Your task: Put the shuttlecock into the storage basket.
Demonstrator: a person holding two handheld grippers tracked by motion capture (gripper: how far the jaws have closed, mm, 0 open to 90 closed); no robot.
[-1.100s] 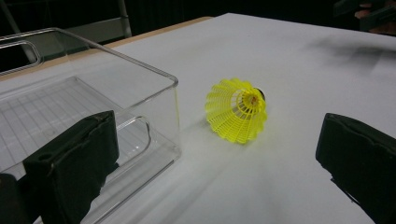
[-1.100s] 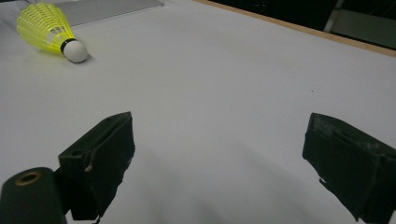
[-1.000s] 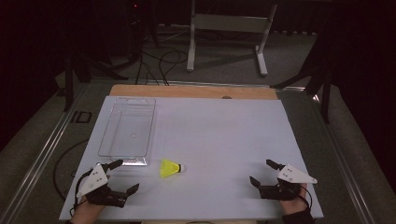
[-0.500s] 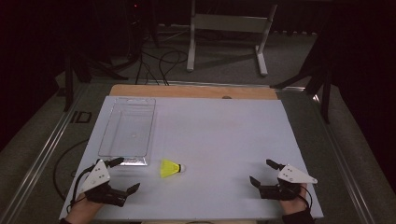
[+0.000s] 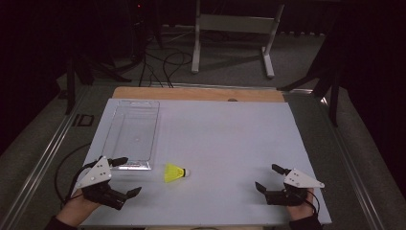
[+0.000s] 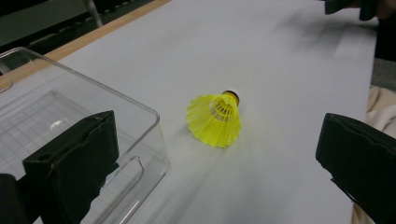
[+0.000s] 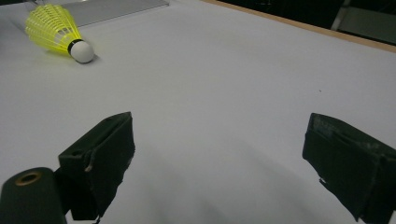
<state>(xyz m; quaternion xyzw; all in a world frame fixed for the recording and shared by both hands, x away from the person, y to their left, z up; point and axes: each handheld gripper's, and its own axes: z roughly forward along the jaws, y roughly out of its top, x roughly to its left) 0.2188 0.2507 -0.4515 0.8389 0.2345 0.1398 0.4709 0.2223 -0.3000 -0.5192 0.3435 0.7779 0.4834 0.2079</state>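
Note:
A yellow shuttlecock (image 5: 174,172) with a white cork lies on its side on the white table top, near the front and left of centre. My left gripper (image 5: 130,175) rests open just left of it, and the shuttlecock (image 6: 215,119) lies ahead between its two black jaws, untouched. One jaw sits by the near corner of a clear plastic tray (image 5: 155,134). My right gripper (image 5: 266,177) rests open at the front right with nothing between its jaws. From there the shuttlecock (image 7: 56,25) lies far off at the upper left.
The clear tray (image 6: 154,116) is empty and runs along the table's left side. A wooden strip (image 5: 201,94) edges the table's far side. Behind it stand a metal frame (image 5: 234,24) and cables on the dark floor.
My left gripper has shifted slightly by the tray's corner. The shuttlecock and the right gripper have not moved.

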